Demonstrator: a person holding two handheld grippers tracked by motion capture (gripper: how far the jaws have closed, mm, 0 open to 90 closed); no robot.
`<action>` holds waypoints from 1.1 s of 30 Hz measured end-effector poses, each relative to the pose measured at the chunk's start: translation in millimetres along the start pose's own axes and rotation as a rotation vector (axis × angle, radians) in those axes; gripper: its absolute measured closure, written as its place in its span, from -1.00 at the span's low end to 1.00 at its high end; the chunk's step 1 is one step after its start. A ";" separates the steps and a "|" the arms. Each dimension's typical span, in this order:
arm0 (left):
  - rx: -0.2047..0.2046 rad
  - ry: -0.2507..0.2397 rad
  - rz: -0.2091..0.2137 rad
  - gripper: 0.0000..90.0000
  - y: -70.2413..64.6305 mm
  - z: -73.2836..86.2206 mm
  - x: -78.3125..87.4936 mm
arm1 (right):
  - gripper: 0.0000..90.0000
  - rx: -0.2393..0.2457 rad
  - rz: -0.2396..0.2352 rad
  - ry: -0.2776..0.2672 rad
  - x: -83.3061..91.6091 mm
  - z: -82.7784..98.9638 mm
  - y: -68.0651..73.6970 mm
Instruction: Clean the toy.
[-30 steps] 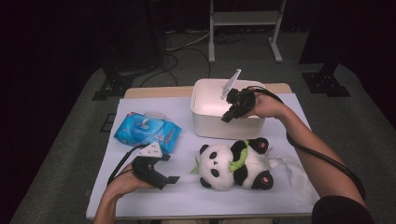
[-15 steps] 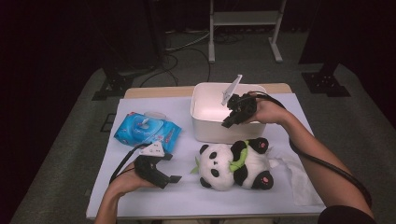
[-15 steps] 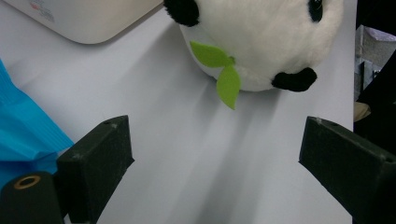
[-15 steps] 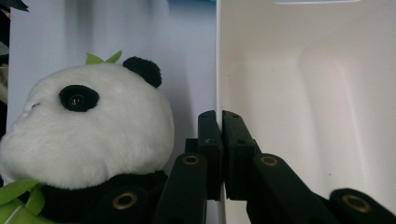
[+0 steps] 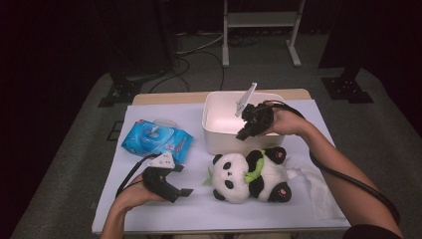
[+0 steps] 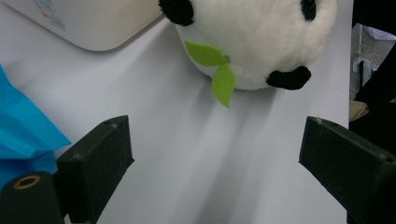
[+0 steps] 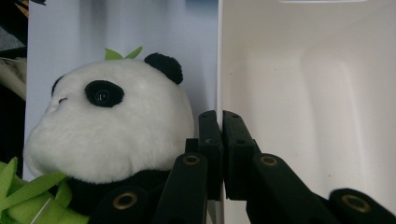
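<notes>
One blue soft wipes packet (image 5: 157,140) lies at nine o'clock. Left hand-held gripper (image 5: 182,180) rests on the desk (image 5: 199,209), jaws wide, empty. One plush black-and-white panda (image 5: 249,173) lies centre. Right hand-held gripper (image 5: 244,133), jaws closed on the near wall of one white plastic box (image 5: 219,134), at twelve o'clock.

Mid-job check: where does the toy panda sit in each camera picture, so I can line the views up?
High view: the toy panda lies at centre bottom, in front of the white bin.
Left gripper view: its head is at the top, beyond the open jaws.
Right gripper view: its head is at left, beside the bin wall.
Shared landmark: the white bin.
</notes>
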State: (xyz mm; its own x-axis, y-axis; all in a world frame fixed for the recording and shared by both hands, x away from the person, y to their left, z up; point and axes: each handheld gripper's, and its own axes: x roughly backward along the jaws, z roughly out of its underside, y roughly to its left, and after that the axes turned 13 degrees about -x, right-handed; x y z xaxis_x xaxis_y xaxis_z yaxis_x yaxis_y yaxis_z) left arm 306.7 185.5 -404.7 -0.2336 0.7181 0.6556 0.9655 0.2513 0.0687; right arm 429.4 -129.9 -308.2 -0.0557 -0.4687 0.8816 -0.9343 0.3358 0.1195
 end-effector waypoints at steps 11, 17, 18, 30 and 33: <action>0.005 -0.003 0.001 -0.80 0.7 0.3 -1.1 | 0.93 0.015 -0.013 -0.005 1.0 4.4 4.8; 0.001 0.001 0.005 -0.80 1.4 1.1 -0.5 | 0.69 -0.028 -0.007 -0.024 4.9 8.0 0.9; 0.001 0.001 0.005 -0.81 1.4 1.1 -0.5 | 0.69 -0.028 -0.007 -0.024 4.9 8.0 0.9; 0.021 -0.010 0.007 -0.80 4.3 4.4 -2.5 | 0.31 -0.049 0.004 -0.105 45.3 26.1 13.2; 0.022 -0.010 0.002 -0.80 3.8 4.4 -1.3 | 0.27 -0.045 0.012 -0.131 53.9 31.8 22.1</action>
State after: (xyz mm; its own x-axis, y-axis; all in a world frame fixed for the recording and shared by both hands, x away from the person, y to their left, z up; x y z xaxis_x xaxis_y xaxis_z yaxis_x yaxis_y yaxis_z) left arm 310.2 188.3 -408.6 -0.2334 0.7251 0.6478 0.9631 0.2645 0.0509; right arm 394.5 -173.7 -272.6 -0.1149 -0.5659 0.8165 -0.9166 0.3772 0.1324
